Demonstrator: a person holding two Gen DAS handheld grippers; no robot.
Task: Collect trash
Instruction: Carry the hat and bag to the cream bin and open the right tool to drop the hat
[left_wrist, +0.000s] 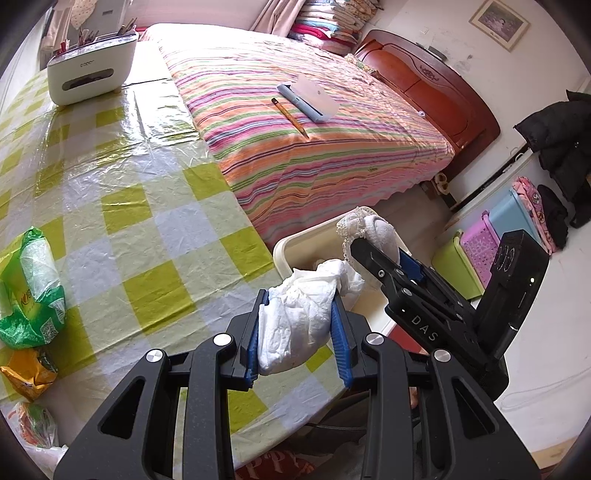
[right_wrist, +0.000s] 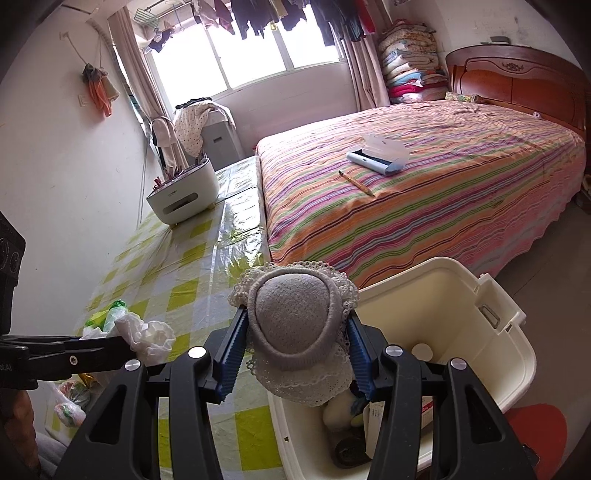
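Note:
My left gripper (left_wrist: 298, 332) is shut on a crumpled white tissue wad (left_wrist: 303, 314) and holds it over the table's right edge, beside the cream bin (left_wrist: 295, 243). My right gripper (right_wrist: 295, 354) is shut on a rolled grey sock with a lace cuff (right_wrist: 295, 325) and holds it over the near-left rim of the cream bin (right_wrist: 480, 332). The bin holds several items at its bottom. The right gripper with the sock also shows in the left wrist view (left_wrist: 384, 254), and the tissue shows in the right wrist view (right_wrist: 151, 338).
The table has a green-and-white checked plastic cloth (left_wrist: 122, 206). On its left lie a green bag (left_wrist: 33, 291), an orange wrapper (left_wrist: 31, 373) and another bag (left_wrist: 35, 424). A white organiser box (left_wrist: 90, 72) stands at the far end. A striped bed (left_wrist: 314, 140) carries a pencil and case.

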